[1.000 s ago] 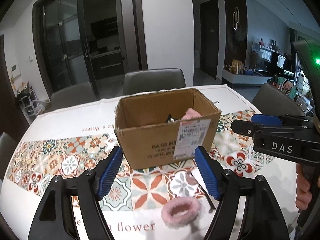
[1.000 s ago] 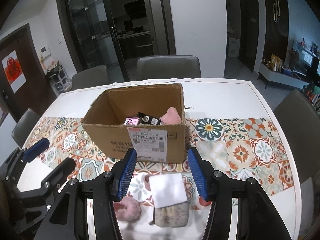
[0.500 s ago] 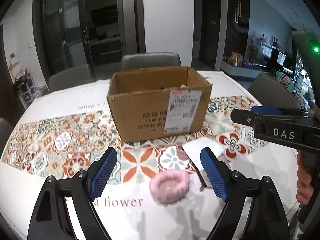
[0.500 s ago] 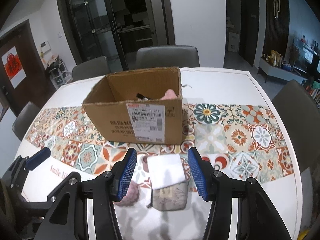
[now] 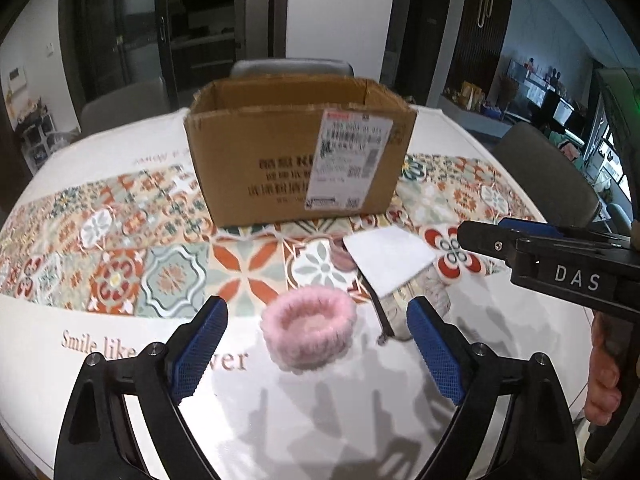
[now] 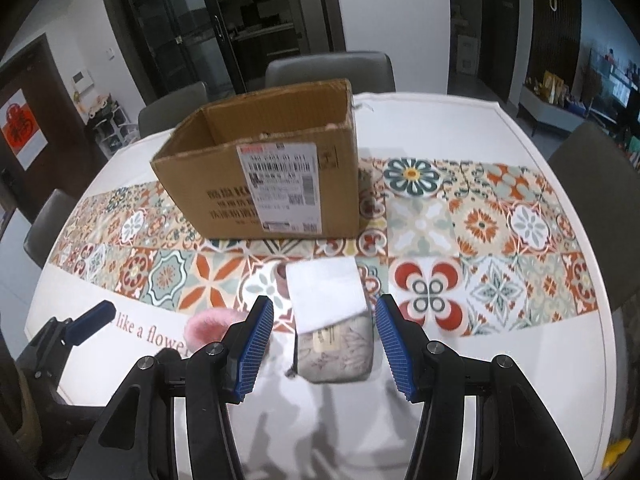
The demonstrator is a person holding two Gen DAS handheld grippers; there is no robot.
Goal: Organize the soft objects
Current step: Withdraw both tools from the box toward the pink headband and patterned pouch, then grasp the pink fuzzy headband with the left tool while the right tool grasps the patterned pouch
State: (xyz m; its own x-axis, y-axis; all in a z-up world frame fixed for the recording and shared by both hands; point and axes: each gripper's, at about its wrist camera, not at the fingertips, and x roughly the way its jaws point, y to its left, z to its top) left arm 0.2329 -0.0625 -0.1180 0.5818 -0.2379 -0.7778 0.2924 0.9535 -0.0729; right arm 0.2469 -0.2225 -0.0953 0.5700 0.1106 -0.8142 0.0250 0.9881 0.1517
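A pink fluffy band [image 5: 308, 326] lies on the table between the open fingers of my left gripper [image 5: 316, 348]; its edge shows in the right wrist view [image 6: 212, 326]. A folded white cloth [image 6: 326, 292] rests on a patterned zip pouch [image 6: 338, 350], between the open fingers of my right gripper [image 6: 325, 350]. Both also show in the left wrist view, the cloth [image 5: 390, 258] over the pouch [image 5: 416, 300]. An open cardboard box [image 5: 298, 152] stands behind them, also in the right wrist view [image 6: 272, 176]. Both grippers hold nothing.
The round table [image 6: 460, 128] has a white cloth with a tiled flower runner [image 6: 500, 224]. Grey chairs [image 6: 328, 70] stand around it. My right gripper [image 5: 560, 264] reaches in from the right in the left wrist view. A small pinkish thing [image 5: 342, 254] lies partly under the white cloth.
Both grippers have come down and closer to the table. The pink band now lies between the left fingers, the cloth and pouch between the right fingers. The box inside is no longer seen.
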